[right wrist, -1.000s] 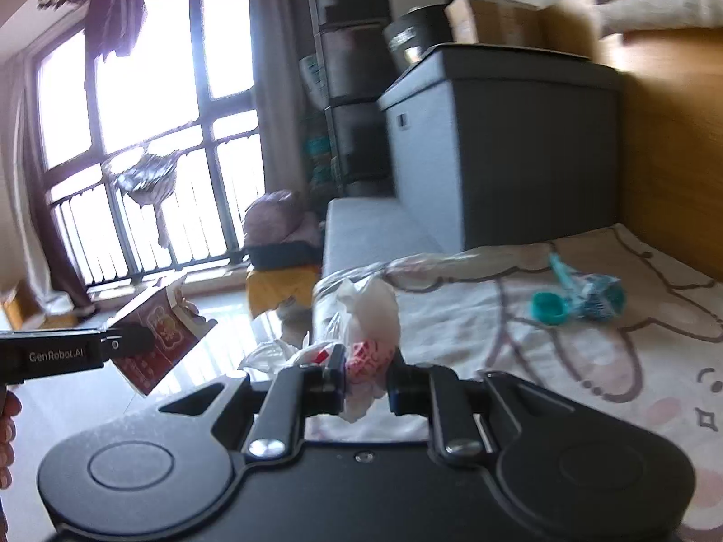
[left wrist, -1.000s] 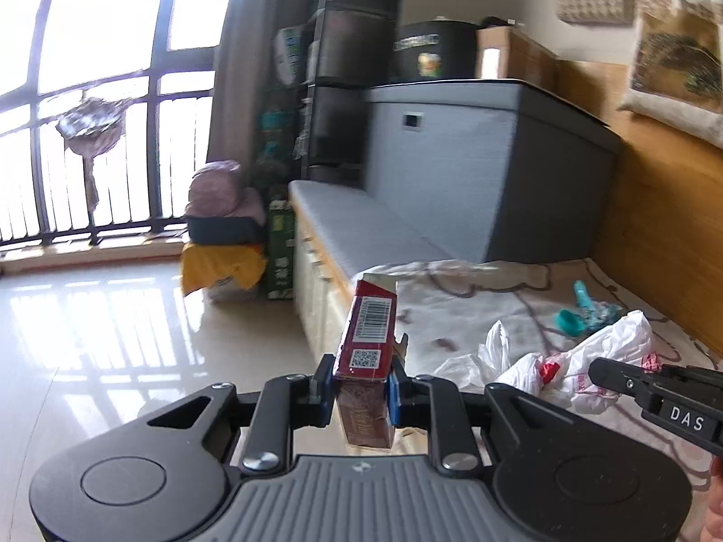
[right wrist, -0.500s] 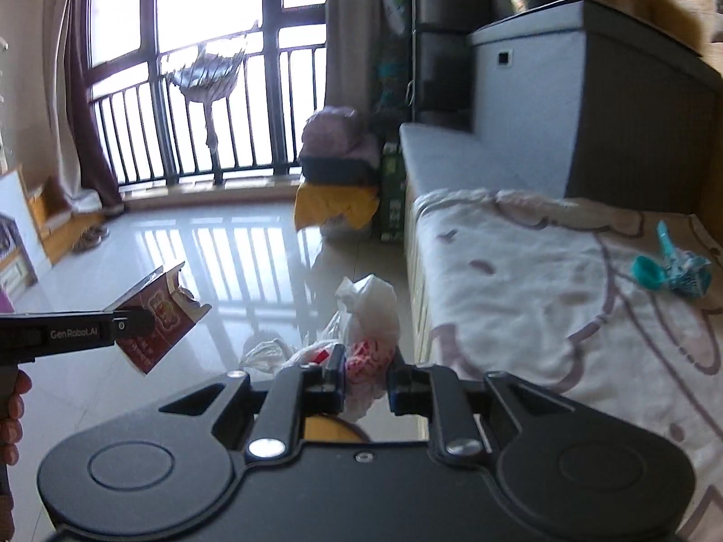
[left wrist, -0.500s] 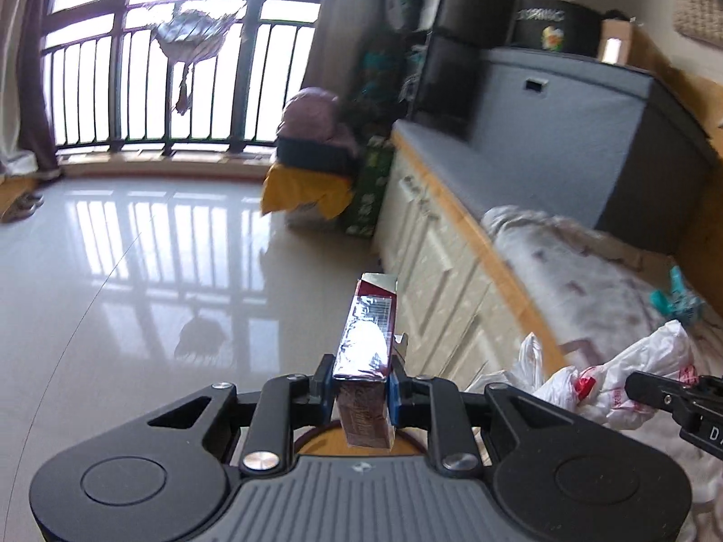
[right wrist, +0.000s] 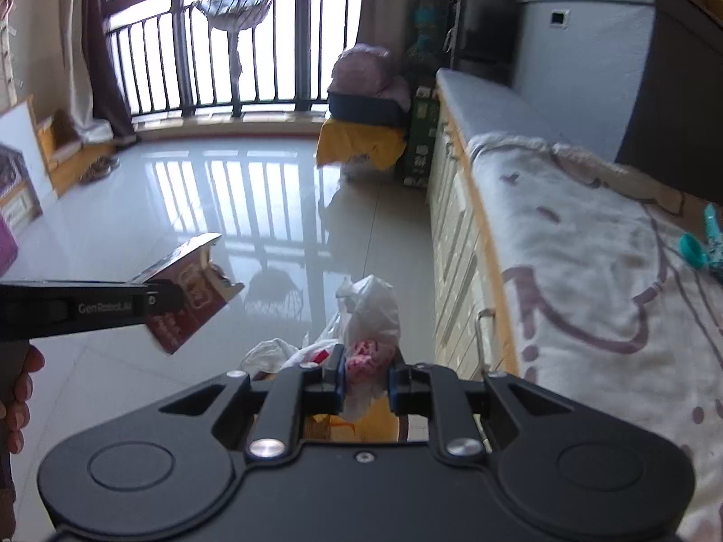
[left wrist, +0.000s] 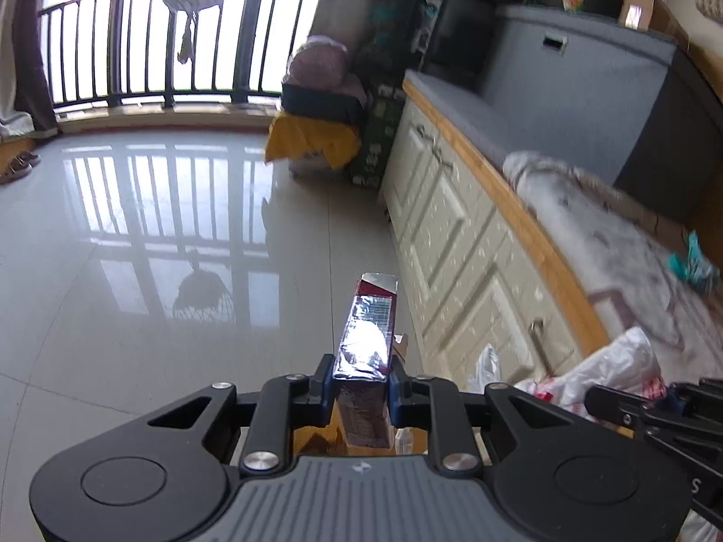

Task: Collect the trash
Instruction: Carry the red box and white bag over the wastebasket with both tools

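Trash fills both grippers. Far left in the right wrist view, a person's fingers (right wrist: 18, 388) curl round a black handle, and the left gripper (left wrist: 360, 381) has its jaws closed tight on a dark red cardboard carton with a torn open top and a silvery barcode panel (left wrist: 366, 348); the carton stands up between the pads and tilts forward over the glossy pale tiled floor (left wrist: 135, 271). From the right wrist camera that same carton shows side-on, leaning up and to the right out of the black finger. Further right, the right gripper (right wrist: 366, 381) has its jaws narrowed onto a crumpled white plastic bag with red and pink print (right wrist: 373, 316), which bulges above the blue pads and spills out to their left. Right of the bag runs a cream drawer front with a wooden top edge (right wrist: 456, 244), then a white patterned blanket (right wrist: 587, 271). A teal plastic item (right wrist: 700, 248) lies on the blanket, well apart from both grippers.
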Available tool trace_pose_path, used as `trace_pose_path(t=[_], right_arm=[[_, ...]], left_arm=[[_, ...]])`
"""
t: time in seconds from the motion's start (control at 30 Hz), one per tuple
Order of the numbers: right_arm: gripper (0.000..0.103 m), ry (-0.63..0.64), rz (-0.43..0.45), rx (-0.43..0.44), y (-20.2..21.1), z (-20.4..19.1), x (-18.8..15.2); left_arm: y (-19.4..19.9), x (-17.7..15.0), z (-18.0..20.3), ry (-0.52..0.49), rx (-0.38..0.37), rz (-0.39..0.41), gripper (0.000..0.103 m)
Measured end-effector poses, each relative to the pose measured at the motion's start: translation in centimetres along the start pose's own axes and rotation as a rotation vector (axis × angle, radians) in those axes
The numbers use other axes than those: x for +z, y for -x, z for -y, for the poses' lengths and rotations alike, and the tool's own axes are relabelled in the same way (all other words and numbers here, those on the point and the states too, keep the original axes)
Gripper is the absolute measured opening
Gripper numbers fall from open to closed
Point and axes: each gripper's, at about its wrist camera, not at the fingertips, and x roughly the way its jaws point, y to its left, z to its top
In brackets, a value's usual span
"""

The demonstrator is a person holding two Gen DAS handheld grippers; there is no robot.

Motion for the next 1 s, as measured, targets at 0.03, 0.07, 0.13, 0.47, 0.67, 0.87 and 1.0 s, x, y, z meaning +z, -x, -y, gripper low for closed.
trace_pose_path(t=[0.03,0.07,0.13,0.47,0.67,0.87,1.0], right_arm=[[0.018,0.007,-0.012,-0.005,-0.6,-0.1,-0.3],[0.018,0.011,-0.021,-0.006,-1.2,0.0,-0.6],[0.018,0.015,-0.042,-0.005,-2.7,0.1,-1.2],[0.018,0.12,-0.178,-0.022,-13.0,-0.6,-3.8],[0.018,0.143,-0.291,-0.037,-19.4,-0.6,-6.3],[0.018,0.14,-0.381,-0.03,-24.0,-0.6,-8.3],[0.019,0.087,-0.433,0.021,-25.7,-0.3,-9.7]], left_arm=[[-0.7,-0.4,-0.1,0.002,-0.002,-0.015,0.024],[-1.5,-0.8,-0.2,0.006,-0.004,-0.03,0.024],[-3.2,-1.6,-0.4,0.014,-0.008,-0.064,0.024],[-13.0,-4.7,-1.6,0.026,0.0,-0.215,0.024],[-18.2,-7.3,-3.1,0.045,0.006,-0.314,0.024],[-21.9,-9.0,-3.7,0.048,0.009,-0.378,0.024],[-23.3,-8.9,-3.8,0.066,-0.02,-0.368,0.024]])
